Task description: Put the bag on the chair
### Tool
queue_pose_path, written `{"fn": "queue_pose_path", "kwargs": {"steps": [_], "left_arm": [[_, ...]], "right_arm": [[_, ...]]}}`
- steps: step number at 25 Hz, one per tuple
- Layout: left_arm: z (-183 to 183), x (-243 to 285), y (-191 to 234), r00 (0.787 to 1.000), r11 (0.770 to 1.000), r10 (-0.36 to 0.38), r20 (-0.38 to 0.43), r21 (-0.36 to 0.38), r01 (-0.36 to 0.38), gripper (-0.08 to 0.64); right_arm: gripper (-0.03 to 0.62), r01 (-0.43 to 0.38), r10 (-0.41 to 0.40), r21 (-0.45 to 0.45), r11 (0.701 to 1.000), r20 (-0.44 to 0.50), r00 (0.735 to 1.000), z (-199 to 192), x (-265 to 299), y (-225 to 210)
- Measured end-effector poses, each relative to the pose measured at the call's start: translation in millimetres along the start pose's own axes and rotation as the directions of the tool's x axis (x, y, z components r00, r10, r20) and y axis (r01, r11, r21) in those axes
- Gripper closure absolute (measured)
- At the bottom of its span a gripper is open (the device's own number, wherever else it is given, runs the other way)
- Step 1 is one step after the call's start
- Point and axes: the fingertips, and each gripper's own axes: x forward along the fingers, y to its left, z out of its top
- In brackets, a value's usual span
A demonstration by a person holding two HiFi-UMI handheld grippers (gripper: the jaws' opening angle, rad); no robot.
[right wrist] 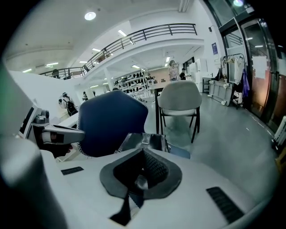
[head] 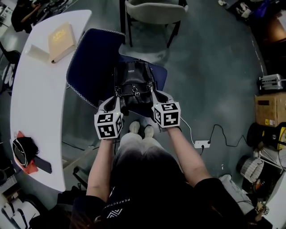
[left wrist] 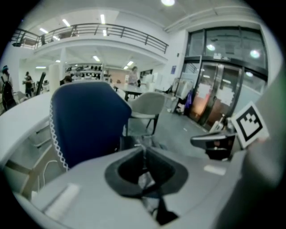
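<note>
A black leather bag (head: 134,85) stands on the seat of a blue office chair (head: 91,58), straight ahead of me in the head view. My left gripper (head: 117,95) is at the bag's near left corner and my right gripper (head: 153,95) at its near right corner. Both are closed, and each pinches a dark strap of the bag. In the left gripper view the shut left gripper (left wrist: 144,154) points at the blue chair back (left wrist: 85,120). In the right gripper view the bag's top (right wrist: 136,141) lies just beyond the shut right gripper (right wrist: 143,154), with the chair back (right wrist: 111,120) behind it.
A white curved table (head: 40,107) runs along the left, carrying a tan box (head: 60,41) and a dark object on something red (head: 24,154). A grey chair (head: 154,11) stands beyond the blue one. A power strip (head: 202,144) with its cable lies on the floor at right, near cardboard boxes (head: 270,109).
</note>
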Motion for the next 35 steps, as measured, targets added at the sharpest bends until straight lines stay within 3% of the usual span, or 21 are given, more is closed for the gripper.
{"fn": "queue_pose_path", "kwargs": {"steps": [35], "left_arm": [[-10.4, -21.7, -3.9, 0.999, 1.0, 0.002, -0.034, -0.005, -0.003, 0.533]], "right_arm": [[0.594, -0.038, 0.039, 0.019, 0.999, -0.043, 0.998, -12.0, -23.3, 15.6]]}}
